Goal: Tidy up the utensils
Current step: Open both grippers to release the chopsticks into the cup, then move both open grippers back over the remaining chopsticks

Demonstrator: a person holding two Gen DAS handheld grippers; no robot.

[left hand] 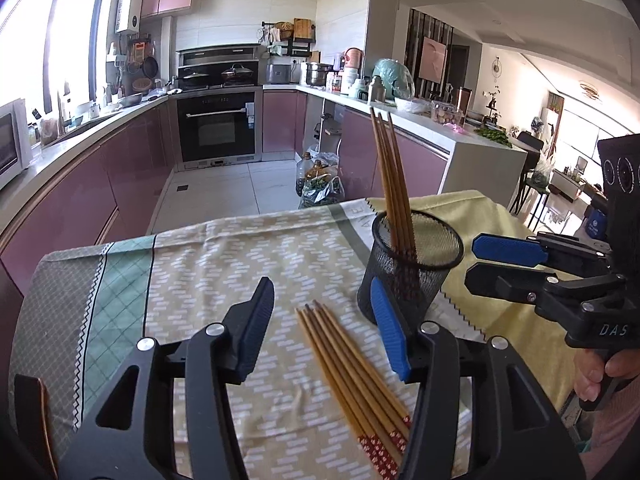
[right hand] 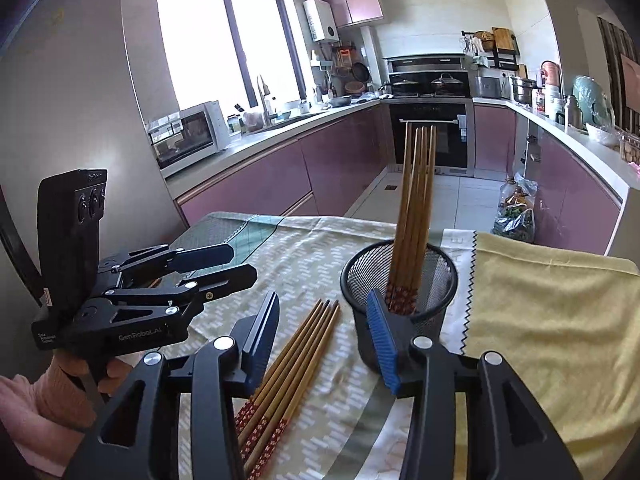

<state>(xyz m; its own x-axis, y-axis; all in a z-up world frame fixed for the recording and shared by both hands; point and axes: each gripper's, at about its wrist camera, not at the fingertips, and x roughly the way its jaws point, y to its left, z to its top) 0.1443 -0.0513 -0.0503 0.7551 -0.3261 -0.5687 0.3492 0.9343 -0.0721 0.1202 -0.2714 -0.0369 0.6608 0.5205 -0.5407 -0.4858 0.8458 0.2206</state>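
Partly, mesh cup (left hand: 412, 264) hides standing chopsticks' (left hand: 390, 172) ends.

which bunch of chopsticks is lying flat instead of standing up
The wooden chopsticks with red patterned ends on the tablecloth, between the open left gripper's fingers; the others stand in the black mesh cup.

I look into a U-shaped kitchen with pink cabinet fronts (right hand: 256, 176) and a pale tiled floor (left hand: 224, 188). Daylight pours through the big window (right hand: 224, 48). A built-in oven (left hand: 216, 127) sits at the far end, a white microwave (right hand: 186, 136) on the counter.
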